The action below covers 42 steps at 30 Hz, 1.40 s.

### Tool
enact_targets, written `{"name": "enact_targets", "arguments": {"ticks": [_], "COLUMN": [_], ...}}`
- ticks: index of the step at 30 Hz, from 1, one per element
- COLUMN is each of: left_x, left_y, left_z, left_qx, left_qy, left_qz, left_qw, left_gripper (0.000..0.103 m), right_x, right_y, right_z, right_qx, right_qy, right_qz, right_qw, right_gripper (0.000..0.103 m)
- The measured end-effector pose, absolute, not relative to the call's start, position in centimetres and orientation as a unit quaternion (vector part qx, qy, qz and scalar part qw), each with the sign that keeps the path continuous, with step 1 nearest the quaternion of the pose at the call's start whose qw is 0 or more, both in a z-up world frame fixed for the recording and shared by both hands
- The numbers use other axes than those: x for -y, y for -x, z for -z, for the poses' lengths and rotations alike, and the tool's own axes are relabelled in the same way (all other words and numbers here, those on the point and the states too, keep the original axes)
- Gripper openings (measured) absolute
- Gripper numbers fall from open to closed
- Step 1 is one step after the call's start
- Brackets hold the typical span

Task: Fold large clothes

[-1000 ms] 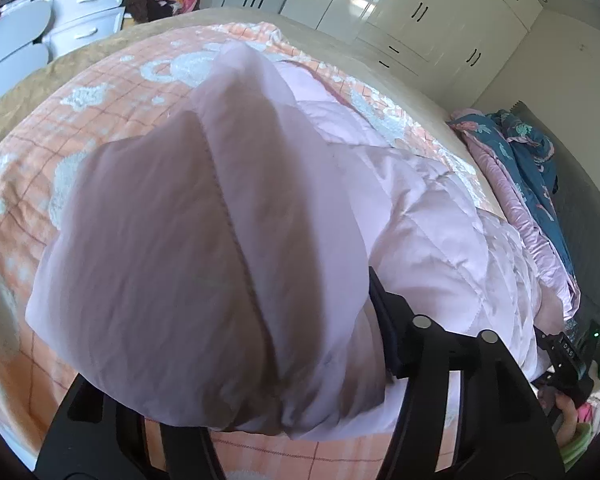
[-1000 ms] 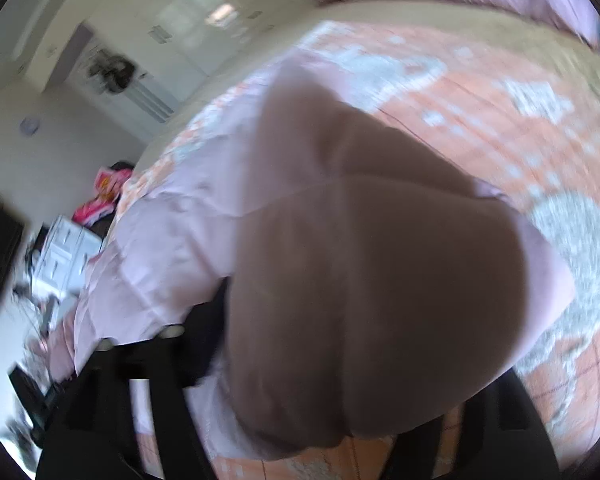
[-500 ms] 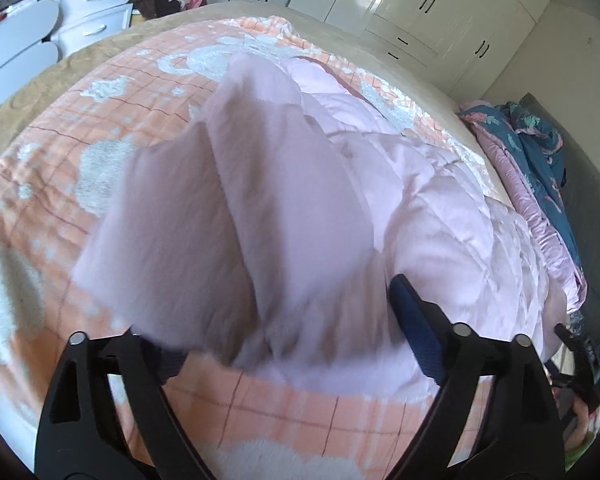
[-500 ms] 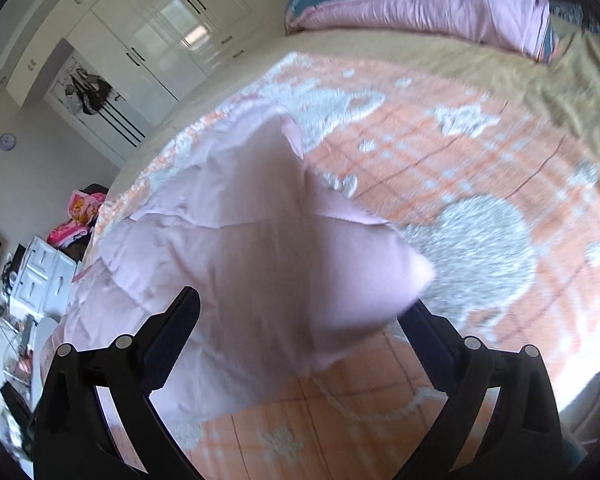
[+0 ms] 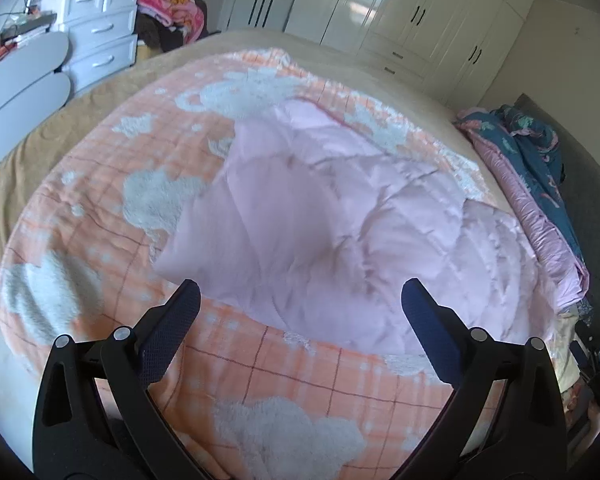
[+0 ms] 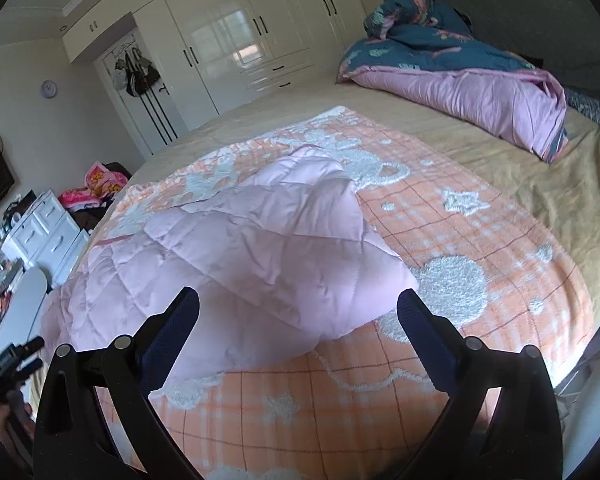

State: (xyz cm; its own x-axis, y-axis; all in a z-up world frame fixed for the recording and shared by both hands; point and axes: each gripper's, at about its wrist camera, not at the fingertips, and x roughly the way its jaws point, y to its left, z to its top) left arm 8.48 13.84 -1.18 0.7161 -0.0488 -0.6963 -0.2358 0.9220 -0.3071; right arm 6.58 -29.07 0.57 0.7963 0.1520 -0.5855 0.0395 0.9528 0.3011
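Looking along your left hand-held gripper (image 5: 300, 300), you see its jaws opening, with nothing between the pads; the padded pink jacket (image 5: 340, 220) lies below and beyond them. That jacket sits folded over itself on the orange checked blanket (image 5: 100, 208) that covers the bed (image 5: 28, 144), with a white chest of drawers (image 5: 100, 28) and white wardrobes (image 5: 400, 8) behind.

Turning to the right wrist view, your right hand-held gripper (image 6: 298, 308) stands spread wide and released, its pads clear of the cloth. The pink jacket (image 6: 260, 248) rests on the same blanket (image 6: 480, 260), its near corner just ahead of the fingertips. A rolled blue and pink duvet (image 6: 460, 80) lies at the far side of the bed (image 6: 560, 184).
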Motion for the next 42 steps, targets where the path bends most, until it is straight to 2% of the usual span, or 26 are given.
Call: {"name": "enact_targets", "arguments": {"ticks": [18, 27, 42], "left_x": [-10.1, -6.1, -3.1], "left_y": [-3.3, -0.7, 0.3], "left_z": [-4.1, -3.3, -0.5], "left_qx": [-0.307, -0.302, -0.316], "left_qy": [0.142, 0.101, 0.073], "left_qz": [-0.027, -0.005, 0.0], "left_qw": [0.941, 0.948, 0.946], "left_gripper": [0.094, 0.094, 0.094], "right_x": [24.0, 22.0, 19.8], "right_y": [-0.2, 2.3, 2.9], "right_z": [-5.7, -4.2, -0.8], "right_qx": [-0.254, -0.249, -0.294], "right_qy": [-0.052, -0.026, -0.009], "right_qz": [-0.084, -0.101, -0.128], "right_qw": [0.962, 0.963, 0.947], "right_gripper": [0.099, 0.099, 0.099]}}
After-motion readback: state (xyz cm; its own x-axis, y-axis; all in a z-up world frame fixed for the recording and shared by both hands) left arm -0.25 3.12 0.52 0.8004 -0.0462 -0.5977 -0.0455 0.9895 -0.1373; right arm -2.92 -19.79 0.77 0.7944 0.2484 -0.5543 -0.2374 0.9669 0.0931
